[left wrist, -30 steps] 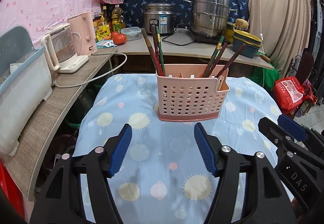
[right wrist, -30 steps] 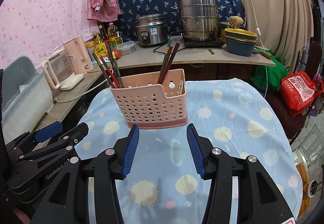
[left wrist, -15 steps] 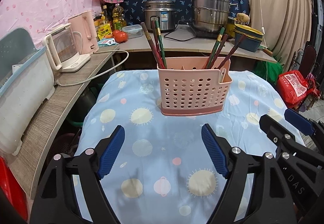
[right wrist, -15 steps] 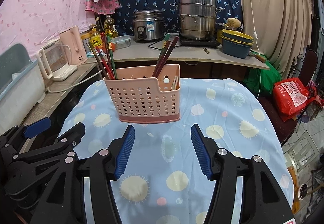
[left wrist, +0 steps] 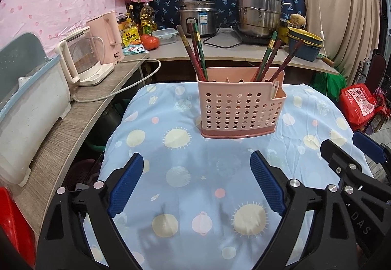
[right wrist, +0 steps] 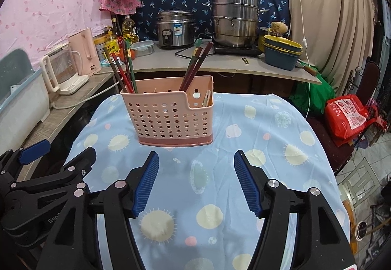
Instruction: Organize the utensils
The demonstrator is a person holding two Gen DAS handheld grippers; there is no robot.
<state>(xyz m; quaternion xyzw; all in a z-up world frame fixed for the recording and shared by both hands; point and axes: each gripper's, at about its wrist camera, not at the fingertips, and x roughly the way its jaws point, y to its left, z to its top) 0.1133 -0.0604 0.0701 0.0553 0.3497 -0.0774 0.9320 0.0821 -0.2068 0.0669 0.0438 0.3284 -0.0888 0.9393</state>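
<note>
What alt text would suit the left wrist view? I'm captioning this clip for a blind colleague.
A pink perforated utensil basket stands on a blue patterned tablecloth, chopsticks leaning out of both ends. The left claw is opening in the foreground with nothing between its blue pads; the right claw shows at the right edge.

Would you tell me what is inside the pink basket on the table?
The pink basket holds two bunches of chopsticks, one at each end, plus a pale utensil handle in the small side pocket. Their lower ends are hidden behind the perforated wall.
</note>
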